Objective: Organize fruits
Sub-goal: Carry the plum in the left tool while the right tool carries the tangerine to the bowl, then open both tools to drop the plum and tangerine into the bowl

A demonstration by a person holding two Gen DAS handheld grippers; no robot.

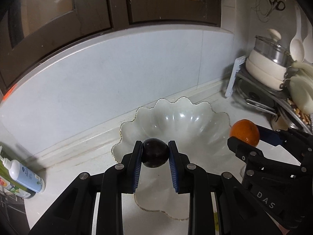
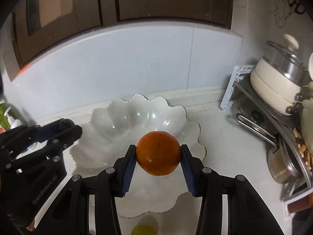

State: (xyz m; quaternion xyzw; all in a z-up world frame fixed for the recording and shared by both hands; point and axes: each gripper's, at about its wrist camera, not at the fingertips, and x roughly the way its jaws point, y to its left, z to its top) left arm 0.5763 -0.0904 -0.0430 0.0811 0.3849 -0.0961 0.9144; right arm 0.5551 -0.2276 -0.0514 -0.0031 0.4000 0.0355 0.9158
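Two grips loaded: we're clamping a dark plum (image 1: 155, 153) in the left gripper (image 1: 155, 154) and an orange (image 2: 158, 152) in the right gripper (image 2: 158, 153), jaws closed on both. We're hanging both over the scalloped white bowl (image 1: 203, 111), basin lying ahead and below each; neither gripper is clearly nearer.

Fisheye rims are cropping both views. A yellow-green fruit (image 2: 144, 229) is lying blurred at the right wrist view's bottom edge, half cut off. The left gripper (image 2: 67, 126) is hiding most of its dark fruit (image 2: 65, 124) there. A bottle (image 1: 25, 176) is running off the left wrist view's left side, its label too small to read. The scissors (image 2: 296, 5) are smearing into blur.
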